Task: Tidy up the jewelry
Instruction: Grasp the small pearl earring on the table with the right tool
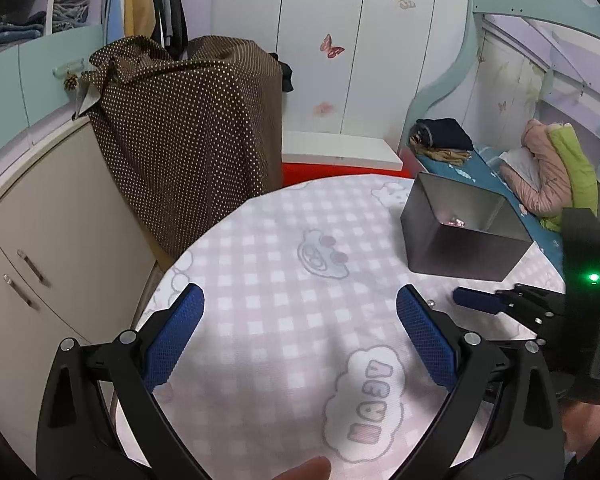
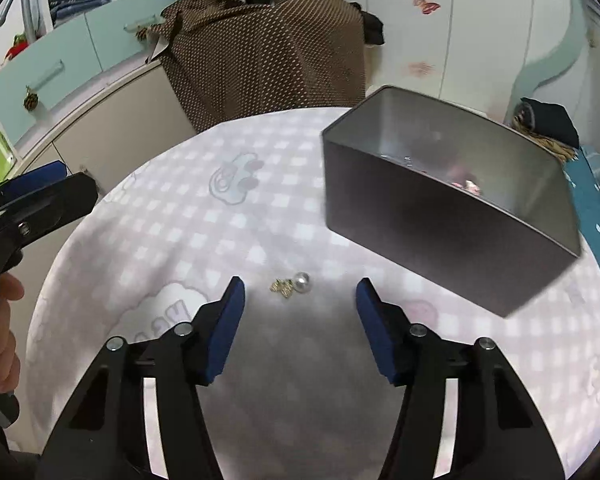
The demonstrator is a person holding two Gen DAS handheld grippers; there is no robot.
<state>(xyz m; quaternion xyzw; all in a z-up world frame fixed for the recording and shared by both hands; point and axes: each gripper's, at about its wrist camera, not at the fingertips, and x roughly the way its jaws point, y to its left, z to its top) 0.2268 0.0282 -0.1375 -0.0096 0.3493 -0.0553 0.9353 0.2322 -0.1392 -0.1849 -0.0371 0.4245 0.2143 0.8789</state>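
A pearl earring with a gold charm (image 2: pixel 294 285) lies on the round table's pink checked cloth (image 2: pixel 188 224), just ahead of my open, empty right gripper (image 2: pixel 300 292). A grey metal box (image 2: pixel 432 216) stands open at the far right, with small pink jewelry pieces (image 2: pixel 466 185) inside. In the left wrist view the box (image 1: pixel 460 248) is at the right and the jewelry (image 1: pixel 454 222) shows inside. My left gripper (image 1: pixel 300 304) is open and empty above the cloth (image 1: pixel 268 320). The right gripper (image 1: pixel 480 300) shows at the right edge of that view.
A brown dotted cloth (image 1: pixel 188 136) covers furniture behind the table. Beige cabinets (image 1: pixel 40 248) stand to the left. A bed (image 1: pixel 500 168) with clothes lies at the right. White wardrobe doors (image 1: pixel 340 40) with butterfly stickers are at the back.
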